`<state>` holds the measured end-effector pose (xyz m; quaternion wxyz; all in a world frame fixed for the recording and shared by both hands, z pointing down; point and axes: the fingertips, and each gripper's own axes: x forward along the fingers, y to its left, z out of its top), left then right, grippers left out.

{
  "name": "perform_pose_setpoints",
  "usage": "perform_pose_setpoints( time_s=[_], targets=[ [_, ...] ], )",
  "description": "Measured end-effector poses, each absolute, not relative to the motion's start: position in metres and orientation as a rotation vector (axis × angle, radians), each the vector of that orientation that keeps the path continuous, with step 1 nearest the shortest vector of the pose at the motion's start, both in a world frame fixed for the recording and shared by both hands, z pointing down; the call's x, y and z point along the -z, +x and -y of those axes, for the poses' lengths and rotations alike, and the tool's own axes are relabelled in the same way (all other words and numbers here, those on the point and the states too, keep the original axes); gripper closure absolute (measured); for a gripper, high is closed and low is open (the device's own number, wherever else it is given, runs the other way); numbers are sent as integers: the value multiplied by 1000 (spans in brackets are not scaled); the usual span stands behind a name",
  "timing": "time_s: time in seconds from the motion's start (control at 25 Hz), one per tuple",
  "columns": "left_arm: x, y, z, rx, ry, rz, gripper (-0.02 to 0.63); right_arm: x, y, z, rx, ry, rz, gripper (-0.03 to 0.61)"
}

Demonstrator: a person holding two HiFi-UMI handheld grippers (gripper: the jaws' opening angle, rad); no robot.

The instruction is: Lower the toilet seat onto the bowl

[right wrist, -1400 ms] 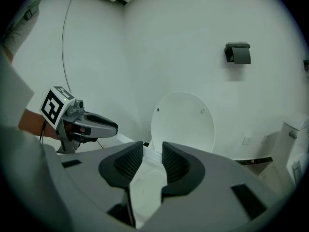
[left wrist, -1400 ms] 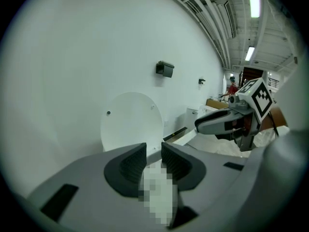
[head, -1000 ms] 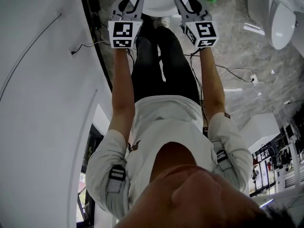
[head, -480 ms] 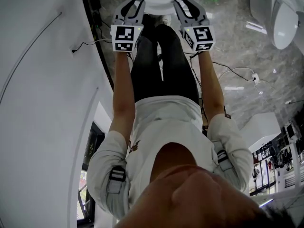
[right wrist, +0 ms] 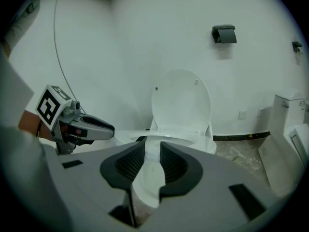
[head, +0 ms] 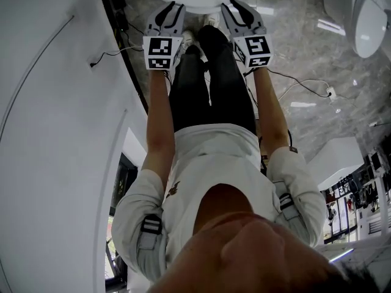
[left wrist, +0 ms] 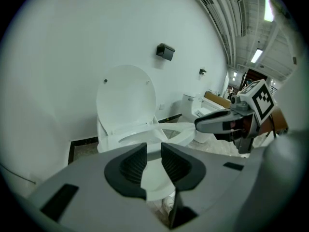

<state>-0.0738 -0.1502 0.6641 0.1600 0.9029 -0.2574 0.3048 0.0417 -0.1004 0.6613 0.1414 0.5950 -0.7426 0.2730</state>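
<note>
I am in the lowering step, and near its end by my reckoning. The toilet seat (left wrist: 181, 129) lies low and close to level over the bowl (right wrist: 145, 190). The lid (left wrist: 126, 95) stands upright against the wall behind it. In the right gripper view a thin dark line shows under the seat's front. From that I judge the seat has not quite settled on the rim, though I cannot be sure.

My left gripper (left wrist: 153, 149) is at the front of the seat on my left side. Its jaws are parted and pinch nothing; only the white front of the toilet shows through the gap. My right gripper (right wrist: 151, 149) is at the front on the other side. Its jaws have just been closing a little, yet they too stand apart with nothing clamped, and the same white front shows beyond them. No view tells me whether my fingertips touch the seat's edge.

Next I need to ease both hands down evenly, so the seat meets the rim flat and quietly rather than dropping. Then I should draw the tips clear toward the front, so they aren't caught between seat and bowl.
</note>
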Motion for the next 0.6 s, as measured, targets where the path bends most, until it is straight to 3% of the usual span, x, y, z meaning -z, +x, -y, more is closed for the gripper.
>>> perform_pose_setpoints(
  time_s=[0.6],
  targets=[
    [-714, -87, 117, -908, 2557, 679, 508, -710, 29, 69, -835, 1763, 2057, 466]
  ],
)
